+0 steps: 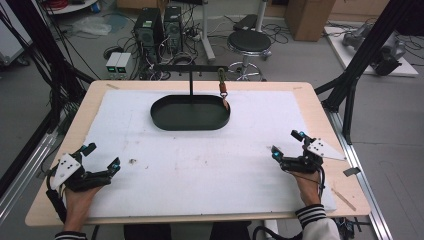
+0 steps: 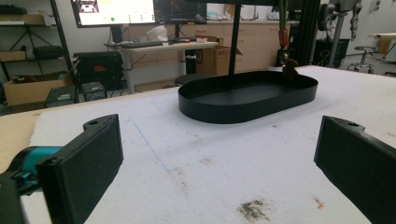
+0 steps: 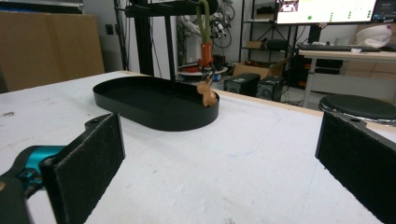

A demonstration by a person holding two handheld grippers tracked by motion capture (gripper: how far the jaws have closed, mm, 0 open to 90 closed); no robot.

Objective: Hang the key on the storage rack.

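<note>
Grippers at rest on the near part of the table (image 1: 60, 150), one in each of my hands, seen from the high view. At left, my left gripper (image 1: 102, 156) sits near the front left corner of the white mat (image 1: 200, 170), its jaws spread wide, with nothing between them; in the left gripper view the two black pads (image 2: 88, 163) stand far apart over bare mat, touching no object, with a small dark stain (image 2: 254, 210) on the mat just ahead. At right, my right gripper (image 1: 286, 144) rests near the mat's right edge, likewise spread wide and holding nothing; in the right gripper view its pads (image 3: 93, 158) frame only white mat. Both grippers point toward the far middle of the table, where a black oval tray (image 1: 165, 120) lies on the mat, well apart from either gripper. Behind the tray rises a thin black stand (image 1: 190, 82) with a horizontal bar, and from the right end of that bar hangs a keychain (image 1: 223, 90): a greenish strap, an orange piece below it, and a small tan charm (image 3: 207, 93) at the bottom. The charm hangs at the tray's far right rim, just at or over the wall; I cannot tell whether it touches the rim.
</note>
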